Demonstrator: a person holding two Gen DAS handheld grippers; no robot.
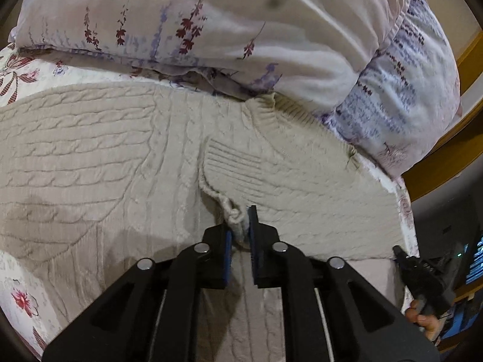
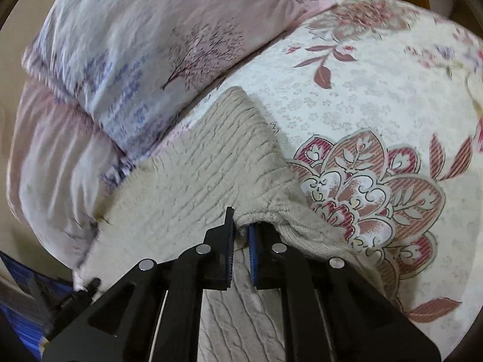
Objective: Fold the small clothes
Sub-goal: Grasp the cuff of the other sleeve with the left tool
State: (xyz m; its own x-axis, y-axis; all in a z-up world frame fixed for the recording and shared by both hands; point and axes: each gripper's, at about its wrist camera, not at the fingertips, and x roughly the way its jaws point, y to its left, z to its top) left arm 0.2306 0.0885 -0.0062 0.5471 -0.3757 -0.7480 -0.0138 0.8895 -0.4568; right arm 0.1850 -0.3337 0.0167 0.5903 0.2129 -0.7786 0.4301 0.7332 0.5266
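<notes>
A cream cable-knit sweater (image 1: 99, 163) lies spread on the bed, one sleeve folded across its body. My left gripper (image 1: 241, 226) is shut on the ribbed cuff of that sleeve (image 1: 232, 214), holding it just above the sweater. In the right wrist view the same sweater (image 2: 193, 181) lies by the pillow. My right gripper (image 2: 241, 229) is shut on a bunched edge of the sweater (image 2: 259, 215) and lifts it a little off the bed. The right gripper also shows at the right edge of the left wrist view (image 1: 422, 274), held by a hand.
A floral pillow (image 1: 241, 24) lies right behind the sweater, touching its collar. The floral bedsheet (image 2: 377, 114) spreads to the right. A wooden bed frame (image 1: 446, 163) runs along the right edge. Dark furniture with a lit screen (image 1: 474, 259) stands beyond the bed.
</notes>
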